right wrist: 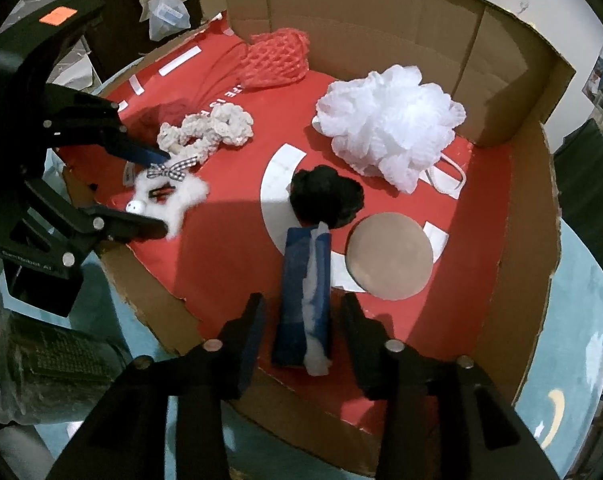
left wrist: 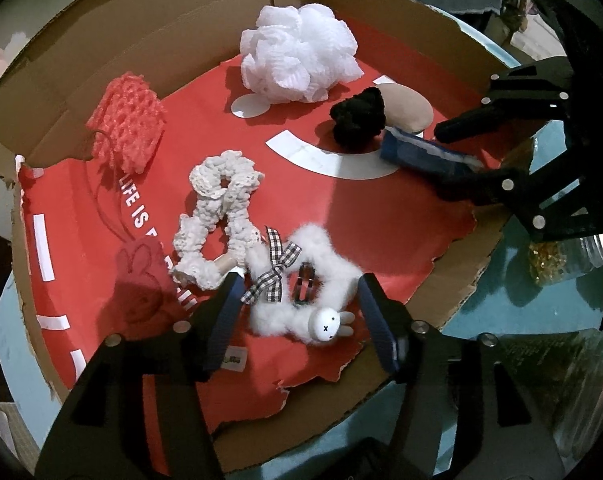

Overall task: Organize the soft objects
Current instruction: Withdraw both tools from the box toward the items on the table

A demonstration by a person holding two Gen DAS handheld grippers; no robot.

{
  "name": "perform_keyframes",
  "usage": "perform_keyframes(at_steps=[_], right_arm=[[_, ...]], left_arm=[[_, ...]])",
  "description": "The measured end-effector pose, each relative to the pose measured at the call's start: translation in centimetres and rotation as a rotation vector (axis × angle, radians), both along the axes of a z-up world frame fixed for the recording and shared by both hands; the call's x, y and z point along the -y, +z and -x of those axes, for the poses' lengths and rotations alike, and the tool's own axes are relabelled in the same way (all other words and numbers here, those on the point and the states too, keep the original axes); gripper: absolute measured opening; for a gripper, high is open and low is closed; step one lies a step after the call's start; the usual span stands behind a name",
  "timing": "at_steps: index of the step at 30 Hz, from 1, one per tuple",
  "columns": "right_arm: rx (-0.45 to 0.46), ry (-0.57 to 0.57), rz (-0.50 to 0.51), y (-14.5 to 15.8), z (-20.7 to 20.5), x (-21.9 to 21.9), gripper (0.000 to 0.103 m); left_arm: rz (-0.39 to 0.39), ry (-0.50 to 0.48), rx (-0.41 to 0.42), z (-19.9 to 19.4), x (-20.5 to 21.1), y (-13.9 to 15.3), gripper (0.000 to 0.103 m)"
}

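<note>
a white mesh bath pouf [left wrist: 299, 54], a coral netted sponge [left wrist: 127, 128], a cream crocheted scrunchie [left wrist: 217, 216], a black scrunchie [left wrist: 357, 116], a fluffy white scrunchie [left wrist: 301, 284] with a black-and-white gingham bow [left wrist: 271, 268], on a red sheet [left wrist: 381, 216] with white markings.

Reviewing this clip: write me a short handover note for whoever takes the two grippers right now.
Left gripper: open, jaws straddling the white fluffy scrunchie with the checked bow, pads not pressing on it.
Right gripper: open, jaws either side of the blue pack with white stuffing showing; no grip.
Everything lies on the red sheet in the cardboard tray: white bath pouf, coral mesh piece, cream crocheted scrunchie, black fuzzy item, tan round pad.
Done: seven items set in the tray.
Left: I cannot tell whether more items remain; none is held.
</note>
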State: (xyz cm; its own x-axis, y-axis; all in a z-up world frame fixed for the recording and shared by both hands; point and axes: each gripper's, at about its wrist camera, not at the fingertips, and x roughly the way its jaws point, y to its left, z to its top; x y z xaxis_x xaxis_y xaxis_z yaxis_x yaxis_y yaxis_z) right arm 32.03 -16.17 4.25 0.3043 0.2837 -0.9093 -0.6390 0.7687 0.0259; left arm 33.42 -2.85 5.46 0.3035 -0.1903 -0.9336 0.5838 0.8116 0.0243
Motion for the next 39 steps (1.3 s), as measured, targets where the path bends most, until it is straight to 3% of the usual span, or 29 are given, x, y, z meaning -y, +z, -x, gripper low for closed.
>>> perform_keyframes(at_steps=[9, 11, 18, 28, 39], right_arm=[[0.030, -0.026, -0.025, 1.4, 0.4, 0.4, 0.055], [0.041, -0.035, -0.037, 2.1, 0.8, 0.7, 0.057], [0.110, -0.080, -0.083, 5.4, 3.0, 1.8, 0.074], [0.262, -0.157, -0.210, 11.8, 9.1, 3.2, 0.100], [0.522, -0.256, -0.295, 16.6, 19.8, 5.4, 0.103]], left_arm=[[0.016, 0.042, 0.040, 1.0, -0.8, 1.9, 0.059], [0.025, 0.061, 0.049, 1.5, -1.2, 2.5, 0.064], [0.106, 0.141, 0.124, 4.1, -2.9, 6.4, 0.071], [0.247, 0.217, 0.349, 11.8, -3.5, 12.0, 0.085], [0.377, 0.267, 0.580, 22.2, -2.8, 14.6, 0.095]])
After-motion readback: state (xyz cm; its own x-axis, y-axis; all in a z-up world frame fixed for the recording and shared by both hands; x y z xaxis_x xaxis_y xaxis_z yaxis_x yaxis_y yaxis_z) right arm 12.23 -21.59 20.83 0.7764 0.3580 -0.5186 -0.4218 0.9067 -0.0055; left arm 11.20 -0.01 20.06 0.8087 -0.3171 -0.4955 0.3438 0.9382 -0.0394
